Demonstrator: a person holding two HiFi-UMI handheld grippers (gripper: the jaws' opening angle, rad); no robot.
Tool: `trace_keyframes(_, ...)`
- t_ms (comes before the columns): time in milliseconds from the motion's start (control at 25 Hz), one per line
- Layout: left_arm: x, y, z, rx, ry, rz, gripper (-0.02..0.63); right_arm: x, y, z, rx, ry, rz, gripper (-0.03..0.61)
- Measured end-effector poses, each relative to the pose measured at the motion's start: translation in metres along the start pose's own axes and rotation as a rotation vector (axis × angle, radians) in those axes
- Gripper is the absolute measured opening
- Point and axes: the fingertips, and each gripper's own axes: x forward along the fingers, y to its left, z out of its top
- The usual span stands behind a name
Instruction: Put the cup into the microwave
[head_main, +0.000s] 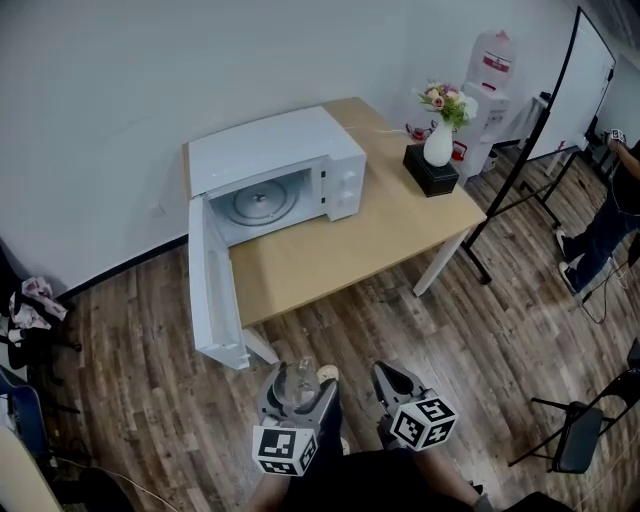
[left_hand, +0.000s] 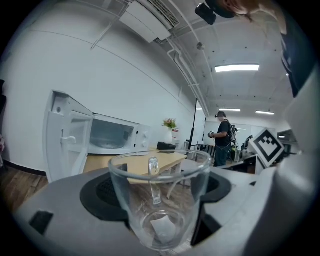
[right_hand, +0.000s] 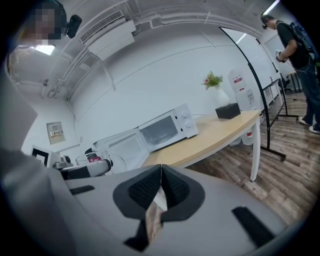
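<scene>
Between the jaws of my left gripper is the single cup, a clear glass mug, upright, with its handle on the side away from the camera. The jaws are spread wide and both pads are clamped on the glass, so it's held off the floor. My right gripper is squeezed fully closed, pad against pad, with nothing in it.

Quick count: two grippers, one cup, one microwave with its door swung open, one table, one vase of flowers on a black box, and one other person off past the right gripper.

The head view is where I get the turntable inside the microwave and both grippers side by side, low and close to my body, well short of the table. The left gripper view shows the grip on the cup up close, plus the microwave ahead and to its left. The right gripper view catches the left gripper off to its left.

Both grippers point forward towards the table, tipped slightly down.
</scene>
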Motion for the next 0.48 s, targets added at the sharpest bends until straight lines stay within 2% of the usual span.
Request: trace_keyframes(480, 0.067, 0.042, 0.036, 0.001, 0.003, 0.000, 0.403, 0.068, -0.023, 0.048, 0.002, 0.007, -0.010, -0.007)
